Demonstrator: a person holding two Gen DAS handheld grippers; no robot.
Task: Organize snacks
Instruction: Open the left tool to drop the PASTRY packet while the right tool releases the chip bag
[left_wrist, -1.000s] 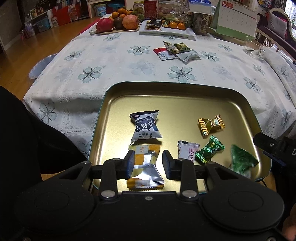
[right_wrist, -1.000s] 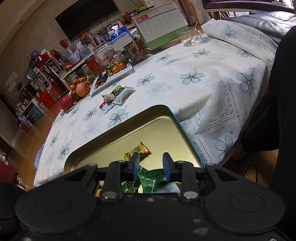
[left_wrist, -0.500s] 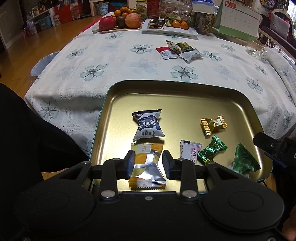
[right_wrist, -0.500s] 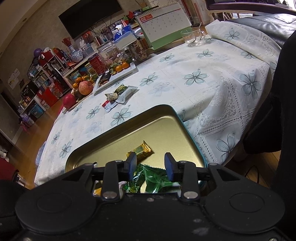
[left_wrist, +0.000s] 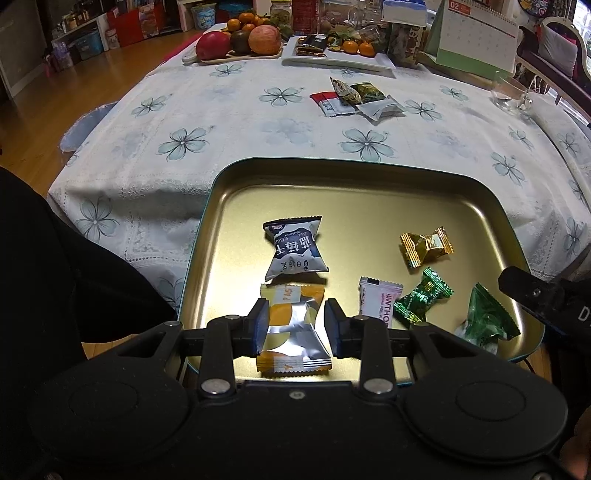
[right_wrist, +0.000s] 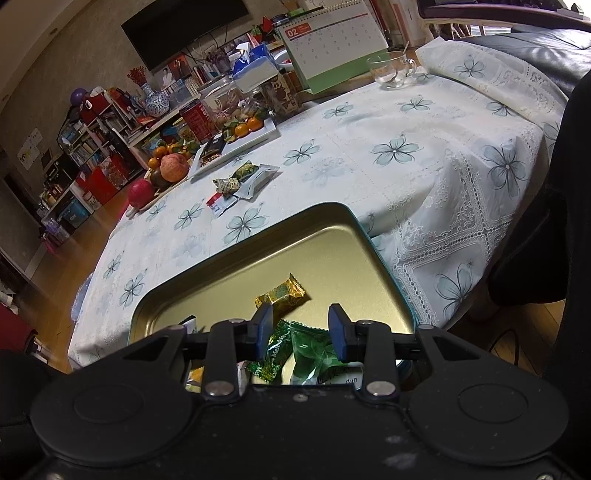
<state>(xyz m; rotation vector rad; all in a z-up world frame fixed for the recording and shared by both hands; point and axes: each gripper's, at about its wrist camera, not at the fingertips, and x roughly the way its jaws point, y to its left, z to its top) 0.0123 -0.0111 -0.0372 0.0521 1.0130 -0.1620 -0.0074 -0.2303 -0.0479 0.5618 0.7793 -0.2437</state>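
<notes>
Left gripper (left_wrist: 294, 326) hovering over orange-and-silver packet (left_wrist: 293, 332) in gold tray (left_wrist: 236, 229) — jaws spread, pads not pressing it. Right gripper (right_wrist: 301, 328) poised over green wrapper (right_wrist: 314, 354), jaws just widened, nothing pinched; likely just dropped. Six snacks lying in tray, more packets (left_wrist: 354, 98) waiting on tablecloth (left_wrist: 221, 110). White sachet (left_wrist: 378, 301) reading "AWTHO…"; calendar (right_wrist: 332, 40) showing "02".

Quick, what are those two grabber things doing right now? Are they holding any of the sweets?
Left gripper: fingers open, astride the orange and silver packet, not pinching it.
Right gripper: fingers just opened a little, over the green packet, holding nothing.
</notes>
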